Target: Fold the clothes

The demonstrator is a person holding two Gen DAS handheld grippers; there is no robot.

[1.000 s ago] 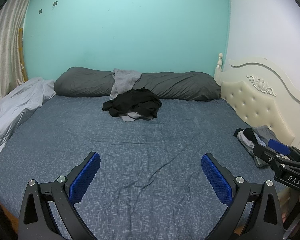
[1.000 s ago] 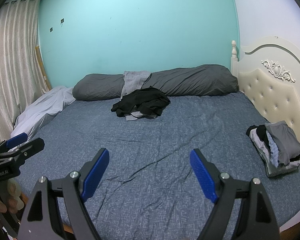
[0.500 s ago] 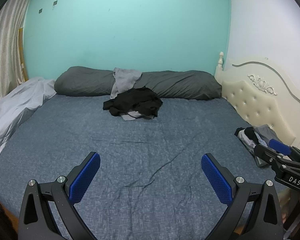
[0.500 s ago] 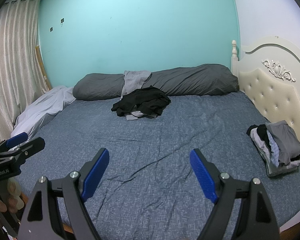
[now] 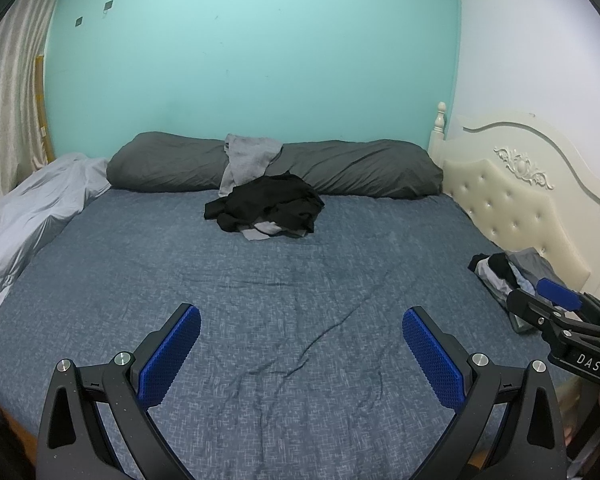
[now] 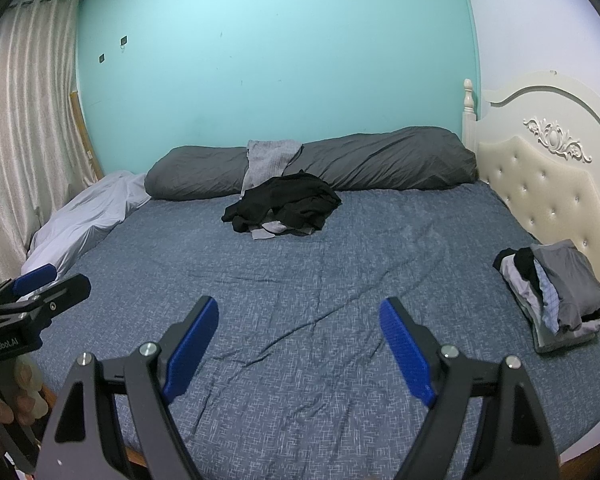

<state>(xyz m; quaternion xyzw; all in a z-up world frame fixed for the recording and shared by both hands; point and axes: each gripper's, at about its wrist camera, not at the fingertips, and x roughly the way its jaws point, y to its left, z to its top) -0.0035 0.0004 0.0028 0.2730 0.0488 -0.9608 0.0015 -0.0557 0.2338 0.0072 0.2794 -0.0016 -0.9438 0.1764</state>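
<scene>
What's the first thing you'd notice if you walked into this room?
Probably the messy black pile of clothes in the middle of the blue bed, just in front of the long grey pillow. Next, the neat folded stack by the cream headboard on the right. Up close, the left gripper and right gripper both hang open with nothing in them.

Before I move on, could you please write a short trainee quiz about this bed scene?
1. True or false: the left claw is shut on a garment.
2. Which lies beside the headboard? A) the black heap B) the folded stack
3. Fill in: the grey garment is draped over the long dark ____.

Key: 1 false; 2 B; 3 pillow.
</scene>
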